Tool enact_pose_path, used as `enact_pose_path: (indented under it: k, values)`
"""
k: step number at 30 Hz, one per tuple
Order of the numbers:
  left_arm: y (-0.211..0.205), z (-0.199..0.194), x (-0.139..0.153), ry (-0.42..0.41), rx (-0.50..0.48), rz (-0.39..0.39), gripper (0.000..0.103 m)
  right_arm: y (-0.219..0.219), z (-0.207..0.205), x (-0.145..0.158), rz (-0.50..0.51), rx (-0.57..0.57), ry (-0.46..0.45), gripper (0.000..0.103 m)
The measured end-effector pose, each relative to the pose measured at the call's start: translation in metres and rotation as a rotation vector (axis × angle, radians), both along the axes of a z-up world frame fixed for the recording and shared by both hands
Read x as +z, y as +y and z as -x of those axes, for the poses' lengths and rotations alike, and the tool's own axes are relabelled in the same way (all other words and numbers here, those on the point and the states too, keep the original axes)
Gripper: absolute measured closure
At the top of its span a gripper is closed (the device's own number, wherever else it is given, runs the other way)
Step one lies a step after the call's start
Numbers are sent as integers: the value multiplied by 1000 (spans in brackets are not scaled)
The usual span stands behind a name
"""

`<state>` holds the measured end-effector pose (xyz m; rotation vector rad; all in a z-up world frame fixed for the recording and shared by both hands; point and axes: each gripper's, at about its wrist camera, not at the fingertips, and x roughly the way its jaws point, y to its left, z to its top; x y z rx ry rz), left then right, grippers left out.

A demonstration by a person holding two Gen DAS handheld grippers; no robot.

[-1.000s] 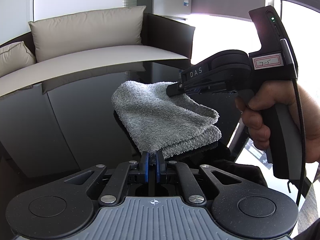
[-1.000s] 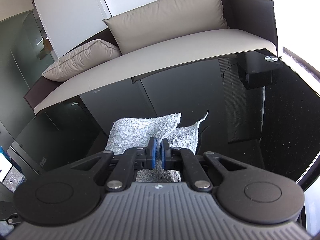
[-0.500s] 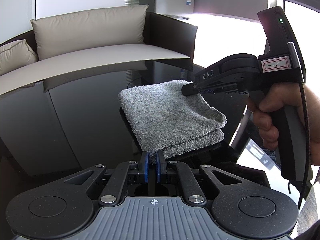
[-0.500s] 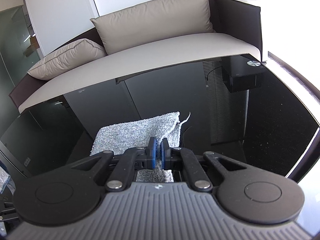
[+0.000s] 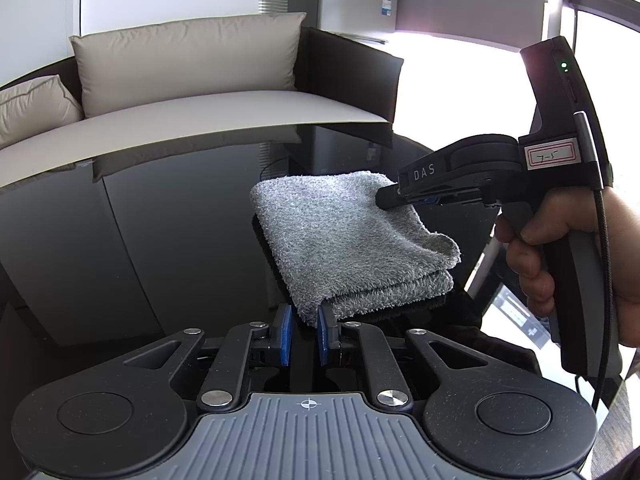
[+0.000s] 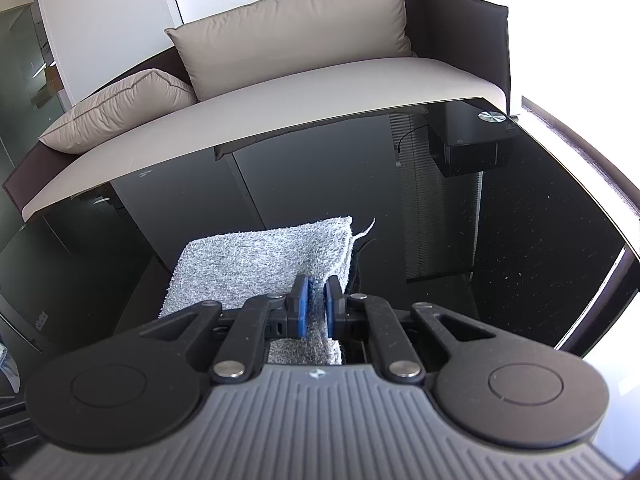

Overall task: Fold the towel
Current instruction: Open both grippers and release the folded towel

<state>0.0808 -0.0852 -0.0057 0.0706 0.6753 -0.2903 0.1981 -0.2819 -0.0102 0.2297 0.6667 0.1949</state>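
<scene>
A grey towel (image 5: 340, 240) lies folded in layers on the glossy black table (image 5: 168, 240). My left gripper (image 5: 304, 320) is at its near corner with jaws opening. The corner's tip hangs loose between the blue pads (image 5: 285, 334). In the left wrist view my right gripper (image 5: 386, 198), held by a hand (image 5: 560, 248), rests its tip on the towel's far right corner. Its jaws are opening too. In the right wrist view the towel (image 6: 260, 260) edge lies between the parted blue pads (image 6: 300, 312) of my right gripper (image 6: 316, 304).
A beige sofa (image 6: 320, 92) with cushions runs along the table's far edge. A black box (image 6: 468, 148) with a small metal disc sits at the table's far right corner. A white fridge (image 5: 344, 4) stands behind the sofa.
The raised upper fold has come down flat onto the lower layers. Both grippers' pads, pinched together on the towel before, now stand slightly apart.
</scene>
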Motion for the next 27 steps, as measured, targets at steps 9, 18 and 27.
enact_pose_path:
  k: [9, 18, 27]
  values:
    - [2, 4, 7, -16, 2, 30, 79, -3, 2, 2, 11, -26, -16, 74]
    - [5, 0, 8, -16, 21, 56, 73, -4, 1, 0, 23, -24, -9, 71]
    - [7, -16, 5, 7, 46, 53, 70, 0, 1, -5, 61, 2, 5, 70]
